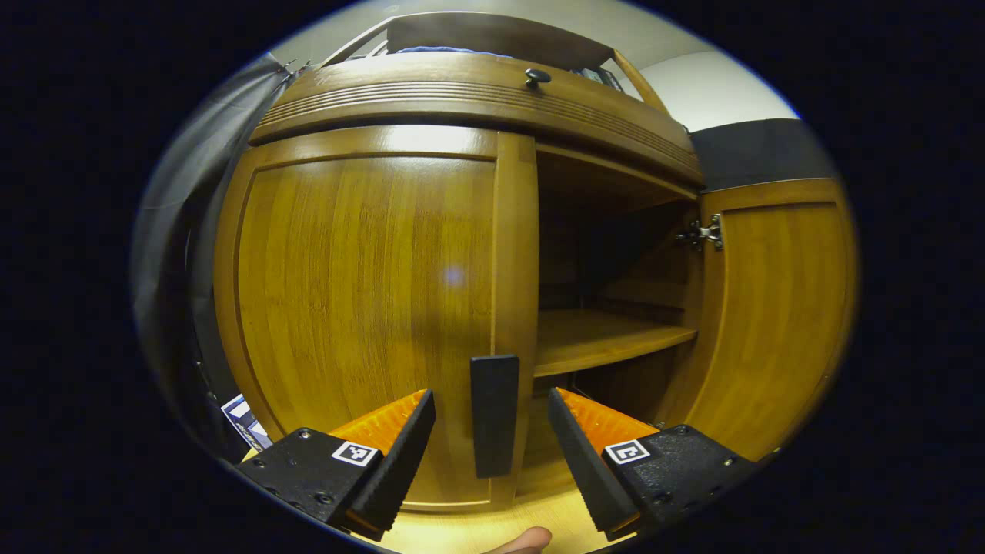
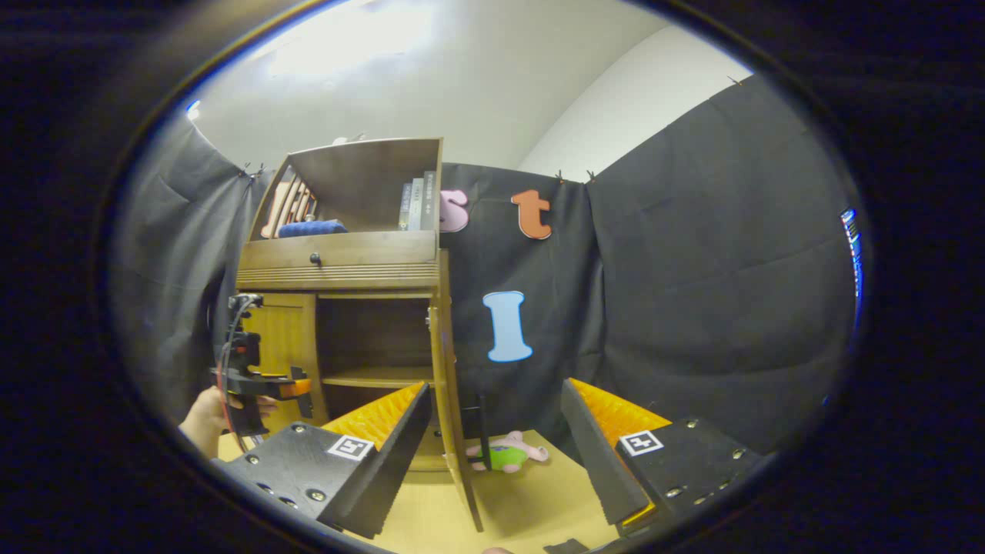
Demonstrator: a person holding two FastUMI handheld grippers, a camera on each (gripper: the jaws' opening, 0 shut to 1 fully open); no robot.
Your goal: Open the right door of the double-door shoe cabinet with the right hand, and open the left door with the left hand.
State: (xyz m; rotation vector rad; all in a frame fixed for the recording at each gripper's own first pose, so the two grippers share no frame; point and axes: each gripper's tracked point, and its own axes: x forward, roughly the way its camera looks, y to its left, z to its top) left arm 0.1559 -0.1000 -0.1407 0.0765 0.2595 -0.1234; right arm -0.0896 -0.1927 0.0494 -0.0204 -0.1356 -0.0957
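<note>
1. Now the left gripper (image 1: 491, 446) hangs with fingers spread around the left door's black handle (image 1: 494, 415), at six o'clock, not touching.
2. Left door (image 1: 362, 308) is shut; right door (image 1: 769, 308) stands open at three o'clock.
3. Right gripper (image 2: 496, 454) is spread, empty, near the open door's edge.

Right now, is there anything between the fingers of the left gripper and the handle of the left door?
Nothing. In the left gripper view, the left gripper is open, and the black handle of the closed left door stands between its fingers with bare gaps on both sides.
</note>
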